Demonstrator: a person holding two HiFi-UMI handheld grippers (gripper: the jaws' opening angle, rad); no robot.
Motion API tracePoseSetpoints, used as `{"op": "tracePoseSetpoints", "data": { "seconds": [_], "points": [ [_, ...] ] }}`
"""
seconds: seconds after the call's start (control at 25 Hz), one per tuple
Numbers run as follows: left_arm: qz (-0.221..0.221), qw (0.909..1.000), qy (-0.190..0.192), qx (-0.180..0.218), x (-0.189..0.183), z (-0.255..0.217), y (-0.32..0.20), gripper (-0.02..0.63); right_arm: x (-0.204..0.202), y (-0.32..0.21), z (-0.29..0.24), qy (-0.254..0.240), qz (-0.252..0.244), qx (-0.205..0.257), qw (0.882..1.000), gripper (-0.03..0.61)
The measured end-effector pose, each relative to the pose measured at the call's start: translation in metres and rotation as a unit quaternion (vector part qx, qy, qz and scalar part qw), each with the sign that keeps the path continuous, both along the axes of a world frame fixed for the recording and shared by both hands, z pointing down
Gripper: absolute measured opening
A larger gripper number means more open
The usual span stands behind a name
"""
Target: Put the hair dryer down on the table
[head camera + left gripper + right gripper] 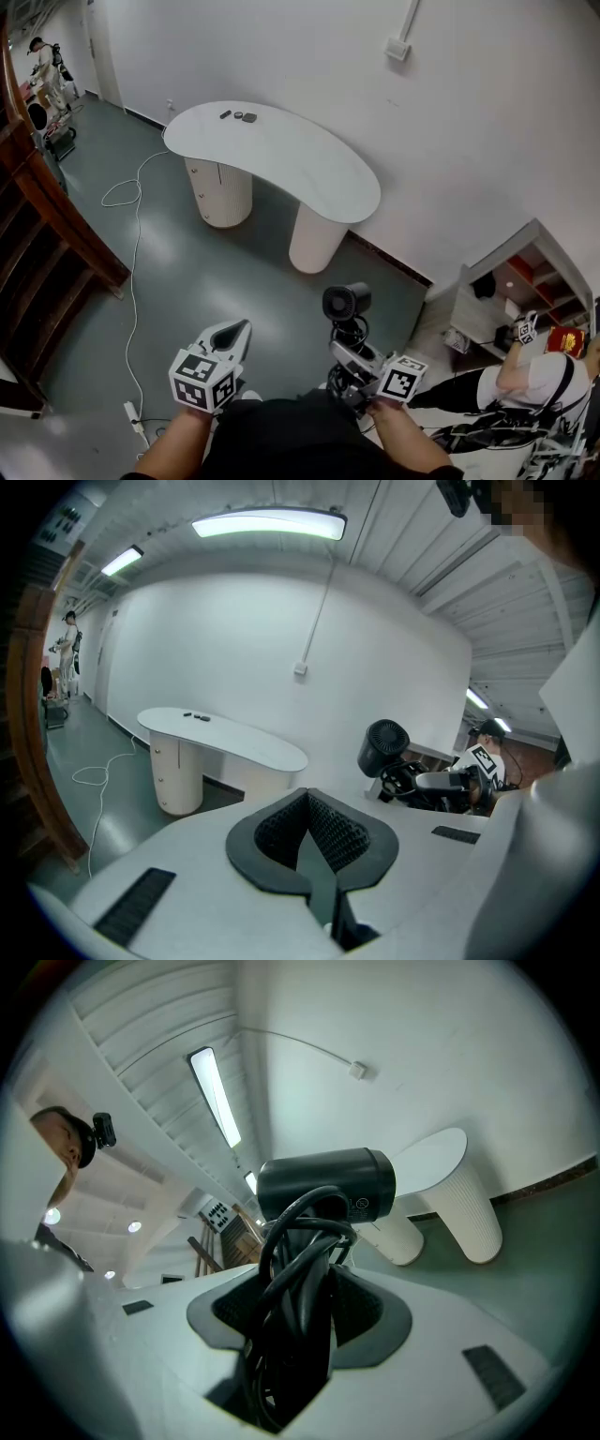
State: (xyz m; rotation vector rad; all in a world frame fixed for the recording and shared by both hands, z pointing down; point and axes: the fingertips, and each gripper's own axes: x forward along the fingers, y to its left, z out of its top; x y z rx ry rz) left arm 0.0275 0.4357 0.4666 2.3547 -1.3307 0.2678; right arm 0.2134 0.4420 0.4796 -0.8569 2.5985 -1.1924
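The black hair dryer [345, 302] stands upright, head on top, its handle and wound cord clamped in my right gripper [349, 345]. In the right gripper view the dryer's barrel [326, 1183] lies crosswise above the jaws, and my right gripper [300, 1307] is shut on the handle with the cord looped around it. My left gripper [236, 330] hangs beside it at the left with its pads together and nothing between them [314, 841]; the hair dryer [382, 748] shows to its right. The white kidney-shaped table [281, 155] stands some way ahead on two round legs.
Small dark objects [242, 116] lie near the table's far end. A white cable [131, 216] trails over the grey floor to a power strip [134, 415]. A wooden staircase [47, 225] rises at the left. A person [525, 375] sits by a low shelf [525, 281] at right.
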Motion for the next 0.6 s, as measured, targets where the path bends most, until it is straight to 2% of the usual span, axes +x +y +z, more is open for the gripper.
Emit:
{"op": "tracePoseSetpoints", "data": {
  "seconds": [0.28, 0.6],
  "points": [
    [0.003, 0.9999, -0.007, -0.012, -0.050, 0.011, 0.014, 0.011, -0.034, 0.000, -0.004, 0.008, 0.026, 0.009, 1.000, 0.193],
    [-0.007, 0.9997, 0.005, -0.023, -0.071, 0.022, 0.002, 0.011, -0.054, -0.010, 0.007, 0.019, 0.021, -0.012, 1.000, 0.193]
  ]
}}
